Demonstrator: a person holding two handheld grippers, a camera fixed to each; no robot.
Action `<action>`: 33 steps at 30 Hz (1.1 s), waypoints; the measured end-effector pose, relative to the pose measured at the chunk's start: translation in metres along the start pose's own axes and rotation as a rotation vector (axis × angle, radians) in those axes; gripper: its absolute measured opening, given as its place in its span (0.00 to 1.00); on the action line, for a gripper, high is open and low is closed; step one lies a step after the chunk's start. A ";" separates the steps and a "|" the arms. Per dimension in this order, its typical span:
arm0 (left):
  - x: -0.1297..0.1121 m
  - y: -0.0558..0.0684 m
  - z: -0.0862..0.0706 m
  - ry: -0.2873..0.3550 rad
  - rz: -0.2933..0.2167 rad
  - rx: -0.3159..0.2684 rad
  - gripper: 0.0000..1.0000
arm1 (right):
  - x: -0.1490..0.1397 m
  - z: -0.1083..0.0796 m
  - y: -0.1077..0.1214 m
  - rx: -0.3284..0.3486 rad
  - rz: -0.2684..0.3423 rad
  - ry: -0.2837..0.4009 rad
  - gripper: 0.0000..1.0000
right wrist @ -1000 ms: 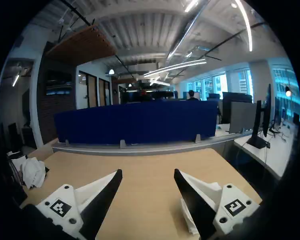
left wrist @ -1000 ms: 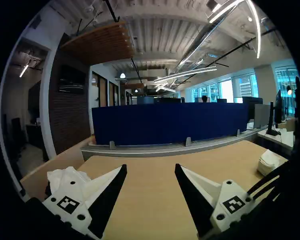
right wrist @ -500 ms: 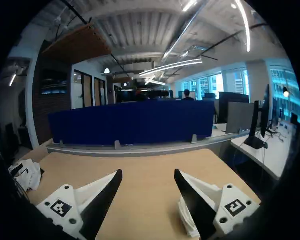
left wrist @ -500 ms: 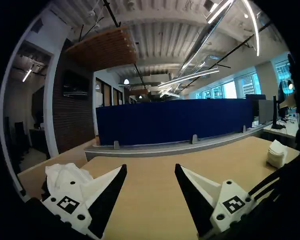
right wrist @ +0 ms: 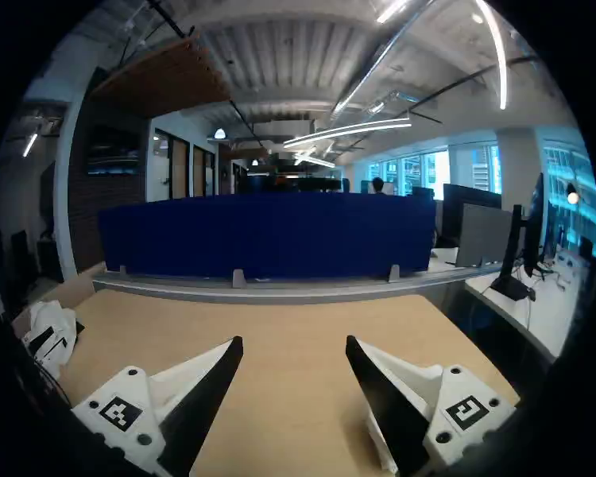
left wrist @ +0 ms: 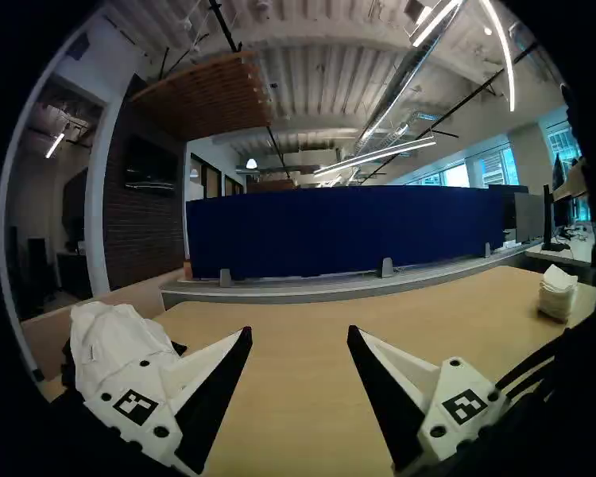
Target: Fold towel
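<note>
A crumpled white towel [left wrist: 107, 342] lies on the wooden table [left wrist: 298, 397] at the left, partly behind the left finger of my left gripper [left wrist: 298, 342], which stands open and holds nothing. A stack of folded white towels [left wrist: 556, 290] sits at the table's far right. In the right gripper view the crumpled towel [right wrist: 48, 338] is at the far left edge with something dark over it. My right gripper [right wrist: 294, 350] is open over bare table [right wrist: 290, 326]. A bit of the folded stack [right wrist: 376, 436] peeks out beside its right finger.
A blue partition [left wrist: 338, 238] on a grey rail closes off the table's far edge [right wrist: 266, 234]. To the right stands a neighbouring desk [right wrist: 536, 310] with monitors [right wrist: 520, 238]. A brick wall [left wrist: 135, 238] and a doorway lie to the left.
Both views have dropped lower and swung slightly. The crumpled towel looms larger in the left gripper view and has slid toward the left edge in the right gripper view. Both grippers stay open.
</note>
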State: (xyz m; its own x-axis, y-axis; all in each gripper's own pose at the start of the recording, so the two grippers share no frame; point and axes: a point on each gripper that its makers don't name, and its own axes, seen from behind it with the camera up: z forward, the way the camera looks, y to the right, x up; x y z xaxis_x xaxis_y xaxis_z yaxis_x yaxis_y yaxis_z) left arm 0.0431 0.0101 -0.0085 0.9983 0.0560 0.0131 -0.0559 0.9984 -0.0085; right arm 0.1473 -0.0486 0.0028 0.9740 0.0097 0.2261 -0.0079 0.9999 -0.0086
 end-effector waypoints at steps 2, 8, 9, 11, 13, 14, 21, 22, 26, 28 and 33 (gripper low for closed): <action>-0.006 -0.002 0.001 0.004 -0.004 0.002 0.89 | 0.000 0.002 -0.003 0.003 -0.002 0.003 1.00; -0.029 -0.005 0.005 0.000 -0.015 0.010 0.89 | 0.003 0.007 -0.008 0.007 0.003 0.018 1.00; -0.033 -0.006 0.006 -0.003 -0.016 0.012 0.89 | 0.003 0.008 -0.008 0.007 0.004 0.022 1.00; -0.038 -0.005 0.007 -0.004 -0.015 0.012 0.89 | 0.004 0.009 -0.010 0.007 0.005 0.026 1.00; -0.043 -0.004 0.008 -0.004 -0.017 0.012 0.89 | 0.005 0.010 -0.011 0.009 0.005 0.029 1.00; -0.044 -0.004 0.008 -0.004 -0.019 0.011 0.89 | 0.006 0.010 -0.012 0.010 0.004 0.029 1.00; -0.047 -0.002 0.011 0.002 -0.036 0.006 0.89 | 0.007 0.012 -0.015 0.014 -0.002 0.034 1.00; -0.046 -0.003 0.011 0.003 -0.036 0.006 0.89 | 0.008 0.012 -0.015 0.014 -0.002 0.034 1.00; -0.045 -0.003 0.009 0.009 -0.040 0.006 0.89 | 0.011 0.013 -0.013 0.015 0.004 0.037 1.00; -0.044 -0.004 0.009 0.012 -0.046 0.008 0.89 | 0.013 0.014 -0.011 0.015 0.007 0.040 1.00; -0.044 -0.005 0.007 0.013 -0.051 0.010 0.89 | 0.013 0.015 -0.006 0.011 0.010 0.043 1.00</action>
State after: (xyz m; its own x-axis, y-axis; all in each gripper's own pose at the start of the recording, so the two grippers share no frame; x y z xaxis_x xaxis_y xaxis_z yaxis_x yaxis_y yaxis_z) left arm -0.0007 0.0028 -0.0023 1.0000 0.0048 -0.0001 -0.0048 1.0000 0.0019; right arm 0.1565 -0.0546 0.0207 0.9827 0.0194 0.1841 -0.0198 0.9998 0.0005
